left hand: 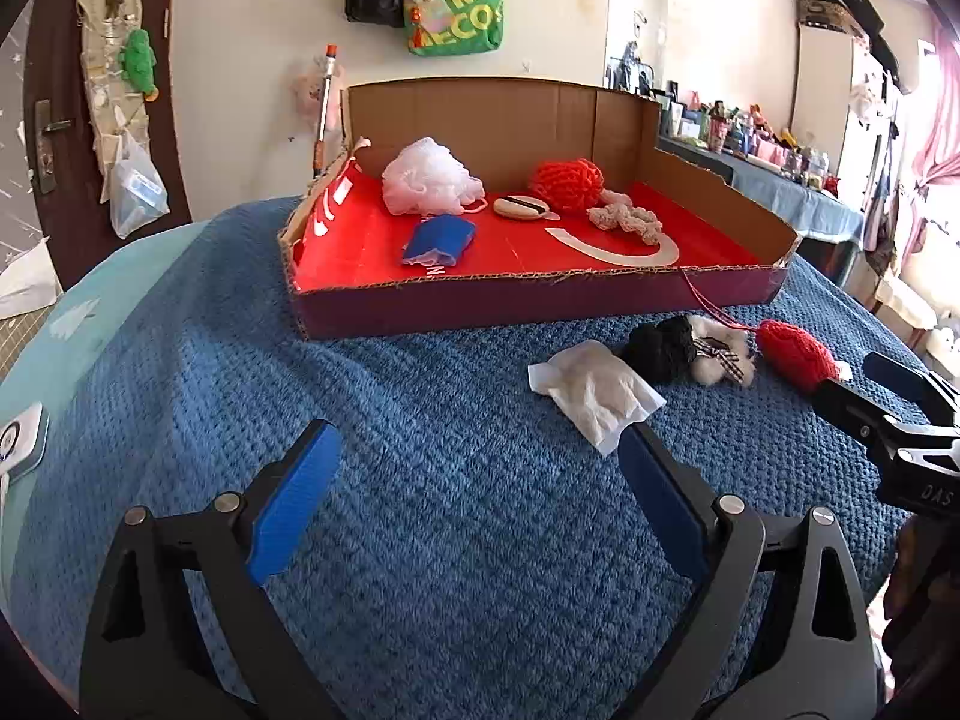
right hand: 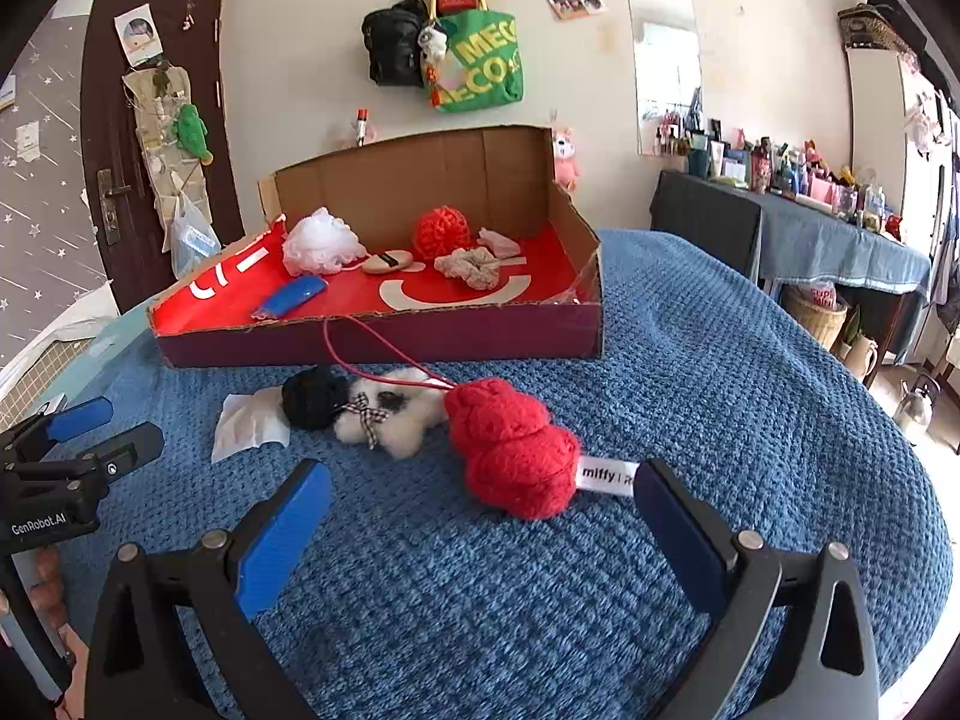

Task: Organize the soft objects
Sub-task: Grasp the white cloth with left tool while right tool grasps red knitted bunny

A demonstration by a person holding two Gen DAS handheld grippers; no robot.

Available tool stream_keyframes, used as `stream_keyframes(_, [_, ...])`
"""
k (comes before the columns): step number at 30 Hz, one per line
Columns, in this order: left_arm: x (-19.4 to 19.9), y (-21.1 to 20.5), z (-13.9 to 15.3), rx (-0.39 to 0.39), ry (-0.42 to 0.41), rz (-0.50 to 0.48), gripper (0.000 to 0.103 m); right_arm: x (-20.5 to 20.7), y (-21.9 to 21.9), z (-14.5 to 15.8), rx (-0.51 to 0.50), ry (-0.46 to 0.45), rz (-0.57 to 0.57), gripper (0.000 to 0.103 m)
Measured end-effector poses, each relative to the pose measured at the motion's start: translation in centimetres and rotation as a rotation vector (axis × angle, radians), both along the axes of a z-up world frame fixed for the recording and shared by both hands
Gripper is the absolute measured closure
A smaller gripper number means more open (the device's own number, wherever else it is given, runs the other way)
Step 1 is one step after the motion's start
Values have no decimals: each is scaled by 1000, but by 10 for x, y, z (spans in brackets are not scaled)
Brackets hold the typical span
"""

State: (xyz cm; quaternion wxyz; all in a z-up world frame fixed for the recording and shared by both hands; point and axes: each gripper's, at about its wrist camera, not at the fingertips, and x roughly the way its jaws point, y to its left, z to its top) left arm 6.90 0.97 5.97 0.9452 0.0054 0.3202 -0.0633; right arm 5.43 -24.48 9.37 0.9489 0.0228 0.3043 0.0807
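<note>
Roughly half done: sponge, yarn ball, scrunchie inside box; red knit toy, plush, black ball, tissue outside before it; both claws spread, empty.

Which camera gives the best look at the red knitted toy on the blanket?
The right wrist view: the red knitted toy lies close and whole, label readable. The left wrist view shows it small, near the right edge.

Blue blanket under cardboard tray
</note>
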Motion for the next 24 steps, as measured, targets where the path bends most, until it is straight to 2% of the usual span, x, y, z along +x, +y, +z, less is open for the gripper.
stream_keyframes(8, [26, -8, 5, 8, 69, -86, 8, 21, -2, 7, -42, 63, 20, 0])
stream_keyframes(15, [47, -28, 2, 20, 136, -184, 9, 44, -8, 2, -47, 163, 60, 2])
stream_keyframes(17, [52, -32, 0, 19, 152, -200, 11, 49, -9, 0, -48, 186, 72, 9])
stream_keyframes(20, [62, -38, -6, 10, 193, -243, 27, 55, -10, -5, -55, 224, 85, 26])
stream_keyframes(21, [65, -39, -9, 9, 207, -250, 34, 57, -9, -7, -52, 234, 89, 28])
stream_keyframes(22, [68, -41, -12, 8, 223, -257, 42, 58, -10, -10, -43, 246, 97, 34])
stream_keyframes(23, [69, -42, -15, 1, 236, -266, 46, 58, -10, -11, -35, 252, 103, 43])
stream_keyframes(24, [71, -43, -18, 1, 248, -272, 47, 59, -10, -13, -33, 255, 108, 46])
